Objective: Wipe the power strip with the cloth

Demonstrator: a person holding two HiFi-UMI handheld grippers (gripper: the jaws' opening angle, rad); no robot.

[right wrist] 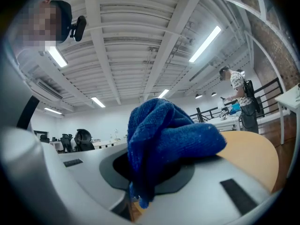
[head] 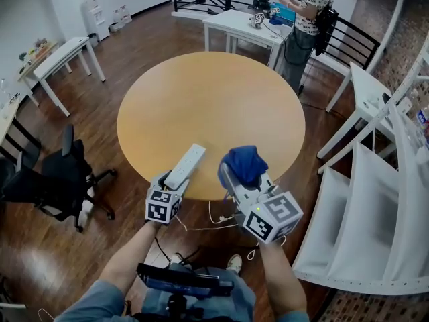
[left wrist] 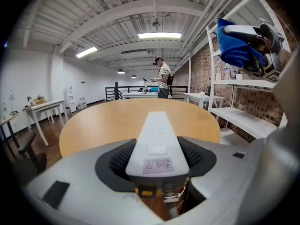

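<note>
A white power strip (head: 186, 166) (left wrist: 158, 139) lies between the jaws of my left gripper (head: 172, 180) (left wrist: 158, 161), which is shut on its cord end. The strip reaches out over the near edge of the round wooden table (head: 214, 106). A white cord (head: 218, 221) hangs from it below the table edge. My right gripper (head: 242, 176) (right wrist: 154, 172) is shut on a bunched blue cloth (head: 245, 162) (right wrist: 164, 137), to the right of the strip. The cloth (left wrist: 236, 48) and right gripper also show at the upper right of the left gripper view.
White tables (head: 64, 56) (head: 244, 25) stand around the room, and a person (head: 308, 19) works at the far one. A black office chair (head: 57, 180) is at the left. White shelving (head: 375, 200) runs along the right side. Wooden floor lies around the table.
</note>
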